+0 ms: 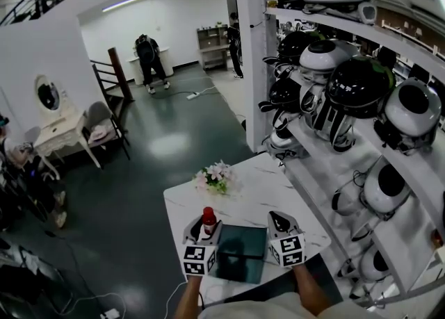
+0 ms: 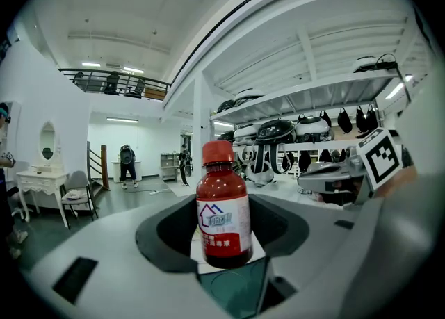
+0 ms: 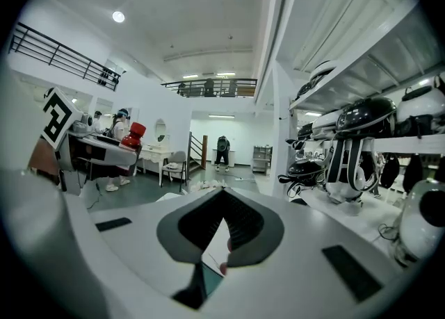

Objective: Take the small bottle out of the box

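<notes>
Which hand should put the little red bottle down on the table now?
Left. The left gripper clamps the small bottle upright above the box. The right gripper, at the box's other side, has its jaws nearly together and no bottle, so it would probably need a handover.

In the head view the left gripper (image 1: 200,235) covers the lower half of the small red bottle (image 1: 208,217); its label print (image 2: 224,226) is too blurred to read.

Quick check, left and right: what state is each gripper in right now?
Left gripper: closed on the small bottle.
Right gripper: jaw tips together, nothing seen between them.
</notes>
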Available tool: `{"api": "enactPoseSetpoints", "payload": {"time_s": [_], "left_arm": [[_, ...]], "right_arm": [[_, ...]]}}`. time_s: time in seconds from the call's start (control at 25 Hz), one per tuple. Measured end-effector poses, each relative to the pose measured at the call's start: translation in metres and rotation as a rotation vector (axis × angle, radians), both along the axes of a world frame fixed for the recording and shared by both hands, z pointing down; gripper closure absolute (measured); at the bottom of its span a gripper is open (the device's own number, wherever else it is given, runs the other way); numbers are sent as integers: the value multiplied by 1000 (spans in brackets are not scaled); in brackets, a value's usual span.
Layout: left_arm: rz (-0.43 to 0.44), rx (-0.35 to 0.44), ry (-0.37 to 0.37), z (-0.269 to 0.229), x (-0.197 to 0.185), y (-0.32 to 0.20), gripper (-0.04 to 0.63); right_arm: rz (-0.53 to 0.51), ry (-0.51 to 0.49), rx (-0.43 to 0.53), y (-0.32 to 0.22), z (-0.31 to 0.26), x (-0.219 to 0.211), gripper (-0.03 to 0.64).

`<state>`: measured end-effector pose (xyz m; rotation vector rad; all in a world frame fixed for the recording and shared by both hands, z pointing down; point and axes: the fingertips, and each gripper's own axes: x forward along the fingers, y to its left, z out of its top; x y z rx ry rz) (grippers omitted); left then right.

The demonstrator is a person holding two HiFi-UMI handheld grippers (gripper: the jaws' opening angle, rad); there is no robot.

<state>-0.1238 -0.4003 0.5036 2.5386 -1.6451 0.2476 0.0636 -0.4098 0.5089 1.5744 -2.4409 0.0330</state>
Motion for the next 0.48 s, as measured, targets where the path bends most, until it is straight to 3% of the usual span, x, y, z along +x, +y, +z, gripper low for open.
{"api": "enactPoseSetpoints", "payload": {"time_s": [0.48], "left_arm": [[22, -16, -14, 5, 6, 3, 357]], "right_arm": [[-6, 12, -20, 4, 6, -3, 597]]}}
